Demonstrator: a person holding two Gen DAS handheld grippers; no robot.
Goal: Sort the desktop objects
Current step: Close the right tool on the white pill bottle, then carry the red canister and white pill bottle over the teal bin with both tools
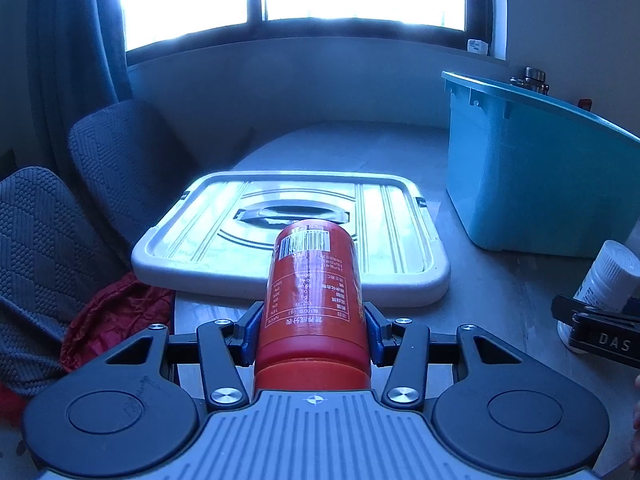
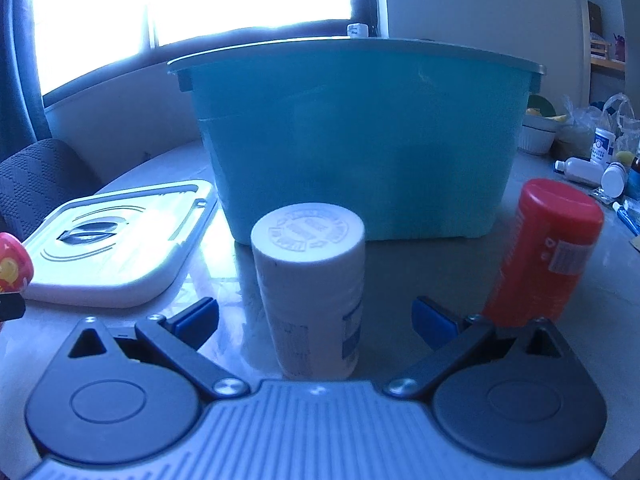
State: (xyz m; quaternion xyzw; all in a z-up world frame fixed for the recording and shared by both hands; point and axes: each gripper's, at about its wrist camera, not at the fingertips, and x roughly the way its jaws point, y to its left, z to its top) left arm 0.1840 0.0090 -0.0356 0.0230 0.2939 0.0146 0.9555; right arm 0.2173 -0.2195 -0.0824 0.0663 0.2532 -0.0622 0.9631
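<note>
My left gripper point(image 1: 314, 332) is shut on a red canister point(image 1: 316, 280) with a barcode label, held lying along the fingers above the table's front edge. Its far end points over a white bin lid point(image 1: 200, 240). My right gripper point(image 2: 316, 316) stands open around an upright white bottle point(image 2: 308, 272), and both blue pads are clear of its sides. A second red canister point(image 2: 552, 256) stands just outside the right finger. The teal bin point(image 2: 360, 140) sits right behind the white bottle. The white bottle point(image 1: 608, 276) also shows at the right edge of the left wrist view.
The teal bin point(image 1: 540, 184) stands to the right of the lid, and the lid point(image 2: 120, 240) lies flat on the table. Two grey chairs point(image 1: 120, 160) and a red cloth point(image 1: 116, 316) are at the left. Small bottles point(image 2: 580, 172) and a bowl point(image 2: 536, 132) crowd the far right.
</note>
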